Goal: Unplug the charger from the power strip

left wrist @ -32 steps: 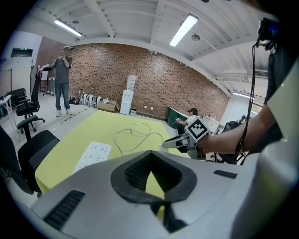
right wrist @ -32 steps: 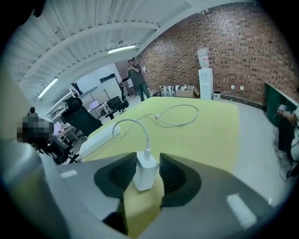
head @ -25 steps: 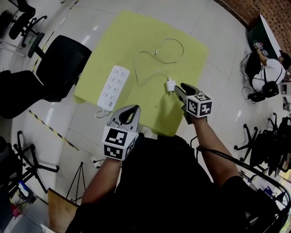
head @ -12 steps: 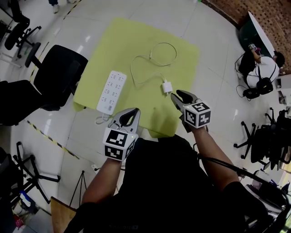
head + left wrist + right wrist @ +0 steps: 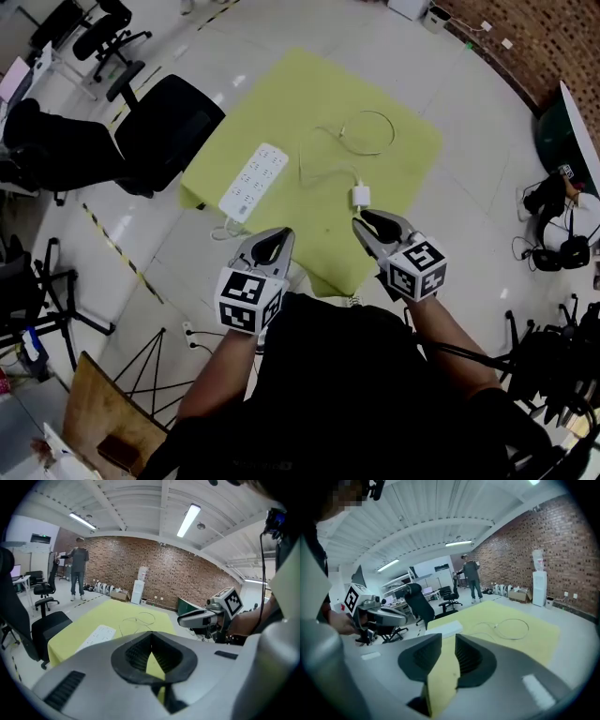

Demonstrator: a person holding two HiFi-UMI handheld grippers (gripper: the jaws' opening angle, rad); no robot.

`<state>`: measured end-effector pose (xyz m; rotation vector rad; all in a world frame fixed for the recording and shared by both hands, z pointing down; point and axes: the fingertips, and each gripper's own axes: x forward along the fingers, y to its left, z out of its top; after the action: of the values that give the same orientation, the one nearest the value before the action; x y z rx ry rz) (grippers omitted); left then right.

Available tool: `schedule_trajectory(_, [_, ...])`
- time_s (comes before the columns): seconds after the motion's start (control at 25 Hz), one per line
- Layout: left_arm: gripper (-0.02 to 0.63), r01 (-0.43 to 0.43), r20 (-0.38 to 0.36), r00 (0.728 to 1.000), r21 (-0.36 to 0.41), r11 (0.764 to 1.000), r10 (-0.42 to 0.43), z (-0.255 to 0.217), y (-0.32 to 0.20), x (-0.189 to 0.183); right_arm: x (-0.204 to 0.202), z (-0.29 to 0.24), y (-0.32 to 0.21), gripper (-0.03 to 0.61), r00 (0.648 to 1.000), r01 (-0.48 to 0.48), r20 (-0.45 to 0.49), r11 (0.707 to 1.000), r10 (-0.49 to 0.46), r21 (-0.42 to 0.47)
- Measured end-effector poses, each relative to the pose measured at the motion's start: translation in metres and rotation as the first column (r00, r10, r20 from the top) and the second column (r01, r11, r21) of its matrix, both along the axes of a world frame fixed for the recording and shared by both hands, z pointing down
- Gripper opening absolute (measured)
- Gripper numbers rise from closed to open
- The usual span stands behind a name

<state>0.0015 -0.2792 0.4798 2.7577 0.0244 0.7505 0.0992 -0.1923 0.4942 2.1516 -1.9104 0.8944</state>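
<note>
Right gripper point(image 5: 362, 221), closing empty, has lifted off charger point(image 5: 361, 196).

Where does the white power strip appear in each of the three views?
Head view: power strip on the left part of the yellow mat.
Left gripper view: left of centre, on the mat.
Right gripper view: near centre, at the mat's edge.
Shared landmark: the yellow mat.

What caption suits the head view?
Charger lies unplugged on the yellow mat, cable looped beyond it, apart from the white power strip.
</note>
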Motion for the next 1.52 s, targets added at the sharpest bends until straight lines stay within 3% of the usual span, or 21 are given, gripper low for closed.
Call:
schedule_trajectory(0.16, [0.006,0.129,-0.032,0.991,-0.003,0.992,-0.129,-0.013,0.029,-0.004,-0.023,-0.021,0.018,0.083,0.987,0.153,0.042,0.987,-0.156,0.053])
schedule_trajectory(0.28, [0.006,0.193,-0.044,0.980,0.013,0.981,-0.192,-0.018,0.066,-0.006,-0.029,-0.029,0.050,0.042,0.970,0.235,0.044,0.966,-0.240,0.104])
schedule_trajectory(0.36, [0.006,0.240,-0.050,0.970,0.018,0.971,-0.239,-0.020,0.088,-0.010,-0.025,-0.032,0.067,0.002,0.959,0.274,0.033,0.953,-0.280,0.127])
schedule_trajectory(0.8, [0.006,0.411,-0.030,0.912,0.066,0.909,-0.410,-0.041,0.156,-0.068,-0.054,-0.043,0.104,0.000,0.901,0.416,0.036,0.885,-0.432,0.207])
schedule_trajectory(1.04, [0.006,0.434,-0.050,0.901,0.087,0.896,-0.432,-0.055,0.164,-0.099,-0.084,-0.058,0.110,0.000,0.888,0.442,0.023,0.868,-0.459,0.226])
schedule_trajectory(1.24, [0.006,0.431,-0.071,0.901,0.058,0.900,-0.427,-0.060,0.173,-0.126,-0.110,-0.060,0.122,0.000,0.897,0.426,0.036,0.884,-0.440,0.194])
schedule_trajectory(1.52, [0.006,0.416,-0.113,0.904,0.026,0.909,-0.411,-0.060,0.185,-0.150,-0.148,-0.070,0.145,0.000,0.903,0.429,-0.030,0.890,-0.430,0.157])
